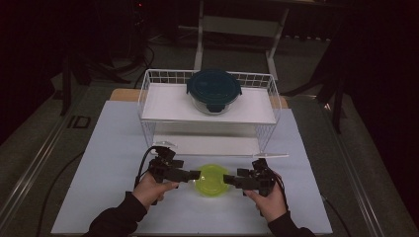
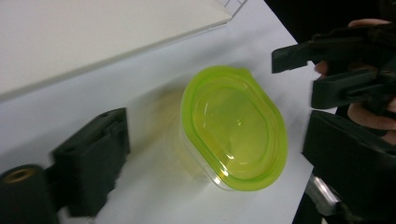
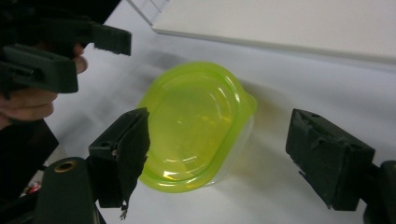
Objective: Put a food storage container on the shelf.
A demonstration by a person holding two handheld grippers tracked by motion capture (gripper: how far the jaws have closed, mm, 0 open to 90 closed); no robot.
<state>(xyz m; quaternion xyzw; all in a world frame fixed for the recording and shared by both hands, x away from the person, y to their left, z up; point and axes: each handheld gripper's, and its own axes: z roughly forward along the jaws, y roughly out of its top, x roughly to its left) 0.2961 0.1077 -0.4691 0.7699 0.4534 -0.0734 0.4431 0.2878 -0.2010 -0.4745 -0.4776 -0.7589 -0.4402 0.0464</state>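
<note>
A small container near the table's front edge looked like clear plastic, capped by a glossy, translucent lime-green plastic lid that caught highlights. The table wore a smooth, matt white surface. Toward the back edge stood a white-coated wire rack with flat matt white shelves, carrying a clear glass-like bowl under a dark teal plastic lid. The gripper fingers were matt black, slightly rough plastic.

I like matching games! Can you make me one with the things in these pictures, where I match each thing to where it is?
Things:
1. green-lidded tub
2. dark-lidded glass container
3. left gripper
4. right gripper

Places:
A. on the wire rack's top shelf
B. at the tub's right side
C. on the table, in front of the rack
D. at the tub's left side

Pairs: 1-C, 2-A, 3-D, 4-B
</note>
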